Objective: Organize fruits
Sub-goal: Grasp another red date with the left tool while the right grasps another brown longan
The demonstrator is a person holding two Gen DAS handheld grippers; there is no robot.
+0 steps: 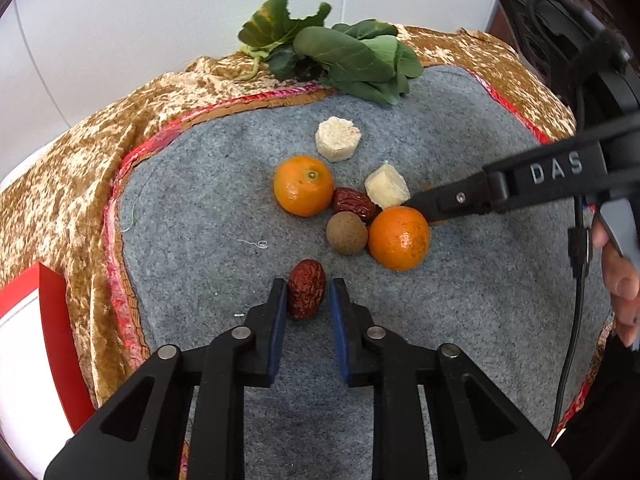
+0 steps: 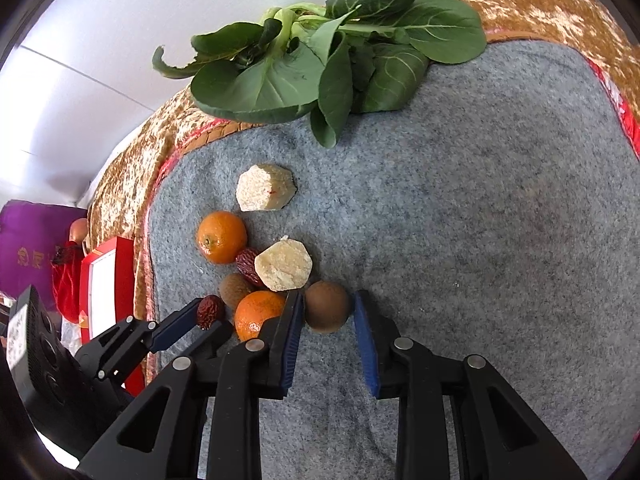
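On the grey felt mat (image 1: 200, 200) lie two oranges (image 1: 303, 185) (image 1: 399, 238), two red dates (image 1: 306, 289) (image 1: 354, 202), a brown longan (image 1: 346, 233) and two pale crumbly cakes (image 1: 338, 139) (image 1: 387, 185). My left gripper (image 1: 308, 294) is open with its fingers around the near red date, which rests on the mat. My right gripper (image 2: 326, 306) is open around a second brown longan (image 2: 326, 306), next to the near orange (image 2: 258, 312). In the left wrist view the right gripper's fingers reach in behind that orange, which hides the second longan.
Leafy greens (image 1: 340, 56) (image 2: 320, 60) lie at the mat's far edge. A gold patterned cloth (image 1: 60, 168) surrounds the mat. A red and white box (image 1: 28, 340) (image 2: 104, 280) stands at the left edge.
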